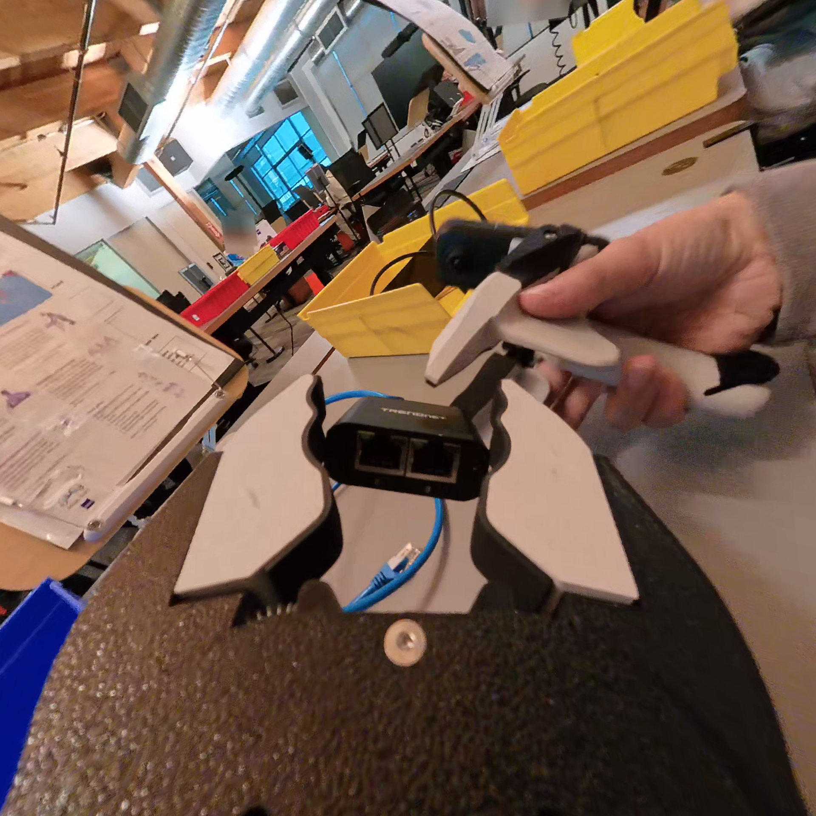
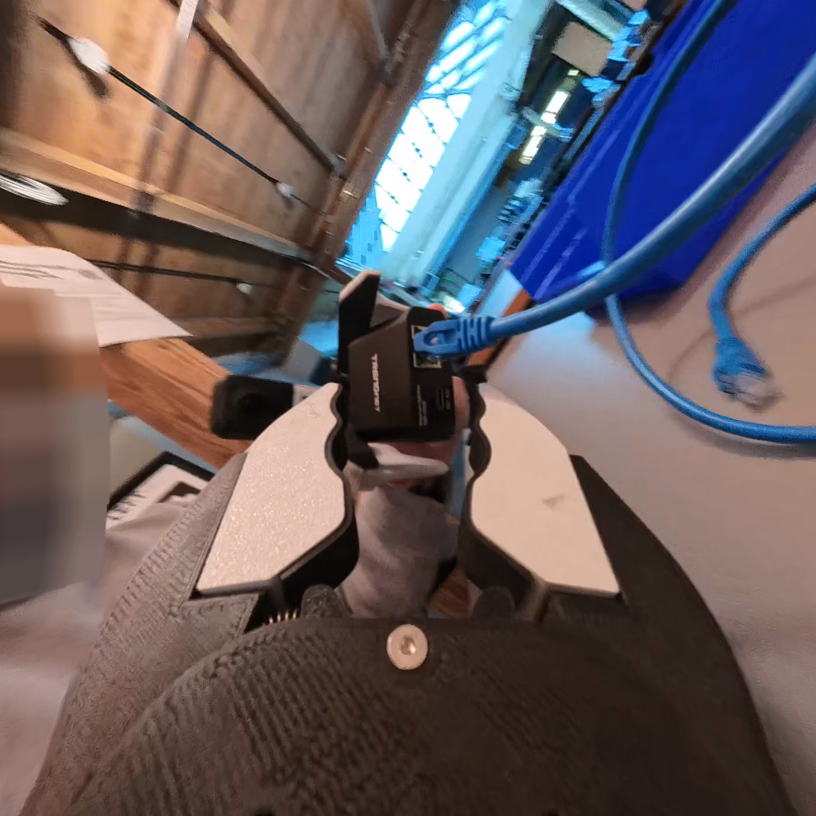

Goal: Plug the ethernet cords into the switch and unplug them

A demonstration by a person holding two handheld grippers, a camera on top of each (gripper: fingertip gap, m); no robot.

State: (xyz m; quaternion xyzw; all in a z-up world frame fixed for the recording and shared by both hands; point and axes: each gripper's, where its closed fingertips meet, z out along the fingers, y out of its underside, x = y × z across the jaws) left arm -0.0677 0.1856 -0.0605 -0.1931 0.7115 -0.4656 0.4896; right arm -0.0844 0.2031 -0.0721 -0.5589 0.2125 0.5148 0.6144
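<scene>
Left hand-held gripper (image 1: 404,446) clamps switch (image 1: 404,455) above pale table (image 1: 706,508).

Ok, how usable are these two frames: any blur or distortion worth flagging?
Left wrist view: the switch and the blue cord's plug are sharp; the person's hand and the frame edges are smeared, with fisheye bending. Right wrist view: blurrier overall, the wooden wall is streaked, the loose plug is soft, and a mosaic patch sits at left.
</scene>
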